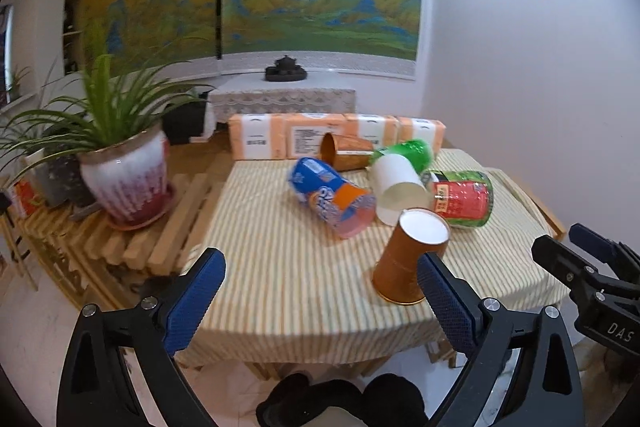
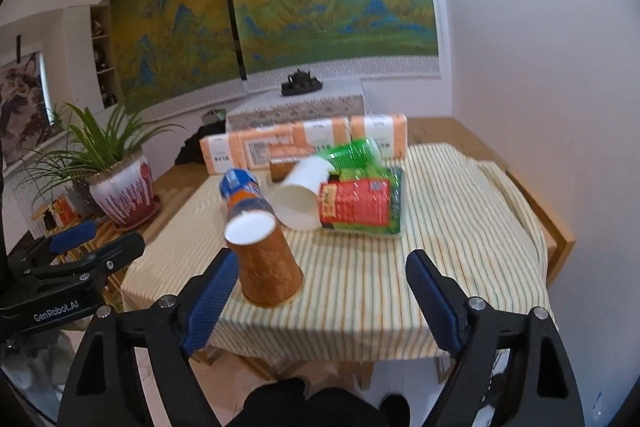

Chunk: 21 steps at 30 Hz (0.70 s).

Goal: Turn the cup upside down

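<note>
An orange paper cup (image 1: 408, 259) stands upside down on the striped tablecloth (image 1: 288, 287), its white base up; it also shows in the right wrist view (image 2: 264, 263). My left gripper (image 1: 320, 291) is open and empty, its right finger (image 1: 444, 295) just in front of the cup. My right gripper (image 2: 320, 291) is open and empty, its left finger (image 2: 212, 303) close beside the cup. The right gripper also shows at the right edge of the left wrist view (image 1: 592, 267), and the left gripper at the left of the right wrist view (image 2: 80, 259).
Behind the cup lie a white cup (image 1: 400, 187), a blue-orange cup (image 1: 332, 199), a red-green cup (image 1: 464, 199), a green cup (image 1: 404, 151) and another orange cup (image 1: 344, 151). Tissue packs (image 1: 336, 135) line the back. A potted plant (image 1: 128, 179) stands at the left.
</note>
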Each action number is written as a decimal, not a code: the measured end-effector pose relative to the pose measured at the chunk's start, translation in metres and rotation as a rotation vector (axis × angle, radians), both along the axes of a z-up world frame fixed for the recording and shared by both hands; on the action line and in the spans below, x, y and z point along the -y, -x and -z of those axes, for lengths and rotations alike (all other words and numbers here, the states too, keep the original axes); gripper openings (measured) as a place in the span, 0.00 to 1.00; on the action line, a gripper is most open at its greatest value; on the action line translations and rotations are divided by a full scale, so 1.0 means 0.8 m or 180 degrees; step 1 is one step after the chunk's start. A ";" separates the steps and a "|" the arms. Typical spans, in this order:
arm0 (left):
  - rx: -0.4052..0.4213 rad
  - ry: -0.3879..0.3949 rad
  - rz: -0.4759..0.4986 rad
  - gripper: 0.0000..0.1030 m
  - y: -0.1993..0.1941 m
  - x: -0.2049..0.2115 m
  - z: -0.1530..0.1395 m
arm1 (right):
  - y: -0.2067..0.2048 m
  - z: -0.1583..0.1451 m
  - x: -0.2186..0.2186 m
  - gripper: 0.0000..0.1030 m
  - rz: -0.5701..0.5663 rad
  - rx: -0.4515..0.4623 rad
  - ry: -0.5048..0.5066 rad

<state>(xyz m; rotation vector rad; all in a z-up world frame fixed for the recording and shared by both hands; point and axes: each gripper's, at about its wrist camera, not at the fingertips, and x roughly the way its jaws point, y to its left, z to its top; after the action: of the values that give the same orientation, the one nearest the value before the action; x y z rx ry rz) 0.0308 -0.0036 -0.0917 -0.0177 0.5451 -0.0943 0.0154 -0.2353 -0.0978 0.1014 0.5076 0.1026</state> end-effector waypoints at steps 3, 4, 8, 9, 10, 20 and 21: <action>0.0079 -0.0035 -0.0099 0.96 0.012 -0.005 -0.007 | 0.005 -0.007 -0.007 0.86 0.0000 0.0098 0.0066; 0.0086 -0.0028 -0.0111 0.96 0.015 -0.007 -0.008 | 0.006 -0.008 -0.009 0.86 0.0000 0.0115 0.0079; 0.0108 -0.0014 -0.0142 0.97 0.023 -0.009 -0.011 | 0.010 -0.010 -0.014 0.87 -0.0009 0.0155 0.0099; 0.0104 -0.0028 -0.0146 0.99 0.025 -0.008 -0.011 | 0.011 -0.010 -0.014 0.87 -0.0008 0.0154 0.0096; 0.0104 -0.0037 -0.0148 0.99 0.025 -0.006 -0.010 | 0.012 -0.009 -0.014 0.87 -0.0006 0.0153 0.0092; 0.0151 -0.0035 -0.0207 0.99 0.032 -0.004 -0.013 | 0.024 -0.008 -0.016 0.88 0.0074 0.0253 0.0106; 0.0154 -0.0025 -0.0206 0.99 0.031 -0.005 -0.013 | 0.025 -0.008 -0.017 0.88 0.0079 0.0263 0.0120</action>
<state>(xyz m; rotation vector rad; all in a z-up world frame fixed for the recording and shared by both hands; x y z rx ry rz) 0.0056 0.0001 -0.0810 -0.0252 0.4961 -0.0295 -0.0044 -0.2217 -0.0913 0.0664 0.4256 0.0727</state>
